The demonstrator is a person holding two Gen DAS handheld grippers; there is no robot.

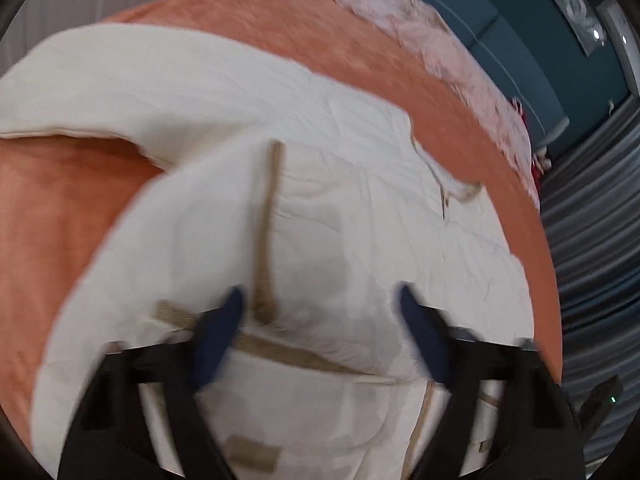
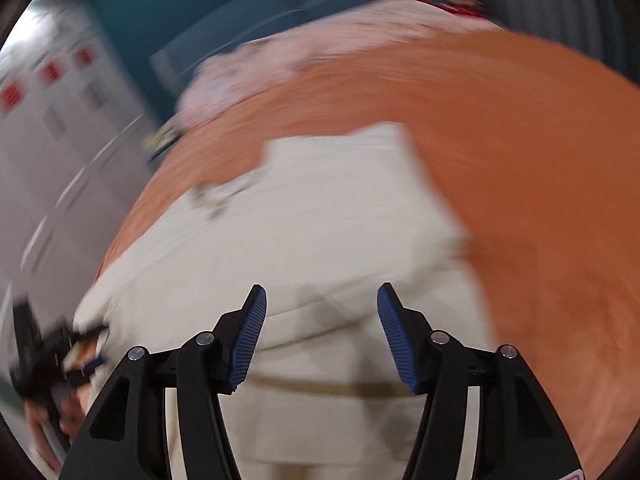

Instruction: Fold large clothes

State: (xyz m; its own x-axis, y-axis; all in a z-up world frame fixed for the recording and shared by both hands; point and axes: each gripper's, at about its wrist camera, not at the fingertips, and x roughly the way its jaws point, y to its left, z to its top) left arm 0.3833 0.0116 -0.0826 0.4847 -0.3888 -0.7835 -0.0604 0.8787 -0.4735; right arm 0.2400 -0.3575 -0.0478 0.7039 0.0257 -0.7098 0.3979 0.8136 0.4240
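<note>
A large cream garment (image 1: 304, 216) with tan trim strips lies spread on an orange bedcover (image 1: 60, 216). One sleeve stretches to the upper left. My left gripper (image 1: 320, 300) is open just above the garment's near part, holding nothing. In the right wrist view the same cream garment (image 2: 320, 216) lies partly folded with a tan band near the bottom. My right gripper (image 2: 320, 300) is open above it and empty. The other gripper (image 2: 44, 364) shows at the far left of the right wrist view, blurred, at the garment's edge.
A fluffy pink blanket (image 1: 404, 12) lies along the far edge of the bed, also in the right wrist view (image 2: 256, 68). A teal wall (image 1: 532, 52) and grey curtains (image 1: 592, 220) stand beyond. White cabinets (image 2: 60, 128) are at the left. Both views are motion-blurred.
</note>
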